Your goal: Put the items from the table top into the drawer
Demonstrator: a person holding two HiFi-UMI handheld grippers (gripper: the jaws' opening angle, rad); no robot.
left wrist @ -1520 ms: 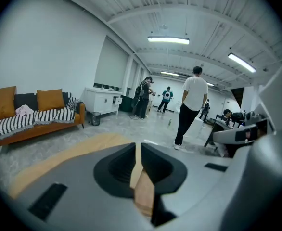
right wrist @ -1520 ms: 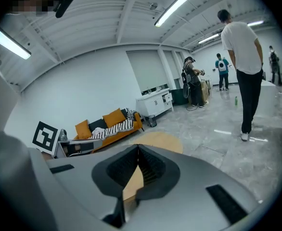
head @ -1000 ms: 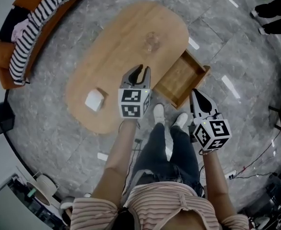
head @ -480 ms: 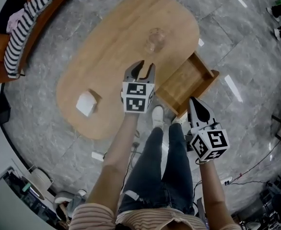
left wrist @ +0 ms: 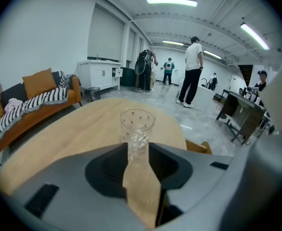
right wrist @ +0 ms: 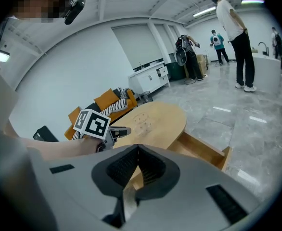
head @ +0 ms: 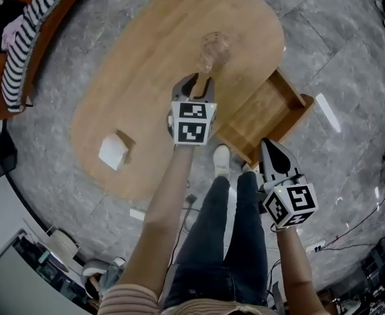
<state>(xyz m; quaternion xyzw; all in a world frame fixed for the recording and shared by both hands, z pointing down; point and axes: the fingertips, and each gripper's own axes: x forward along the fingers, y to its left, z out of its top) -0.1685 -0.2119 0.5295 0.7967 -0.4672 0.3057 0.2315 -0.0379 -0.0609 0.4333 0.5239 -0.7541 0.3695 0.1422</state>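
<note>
A clear glass (head: 213, 50) stands upright on the oval wooden table (head: 140, 77), toward its far end. A white box (head: 113, 151) lies near the table's left front edge. The wooden drawer (head: 265, 110) is pulled out open on the table's right side, and nothing shows inside it. My left gripper (head: 196, 84) hovers over the table just short of the glass (left wrist: 137, 126), open, with nothing between its jaws. My right gripper (head: 271, 151) hangs shut and empty over the floor by the drawer's front corner (right wrist: 201, 150). The left gripper (right wrist: 119, 131) also shows in the right gripper view.
An orange sofa (head: 8, 58) with a striped blanket runs along the far left. The person's legs and white shoes (head: 222, 159) stand against the table's near edge beside the drawer. Several people (left wrist: 193, 71) stand far across the room. Cables lie on the floor (head: 350, 231).
Both grippers have sunk toward the table. The left one has moved closer to the glass and its jaws have spread wider. The right one stays shut by the drawer.
</note>
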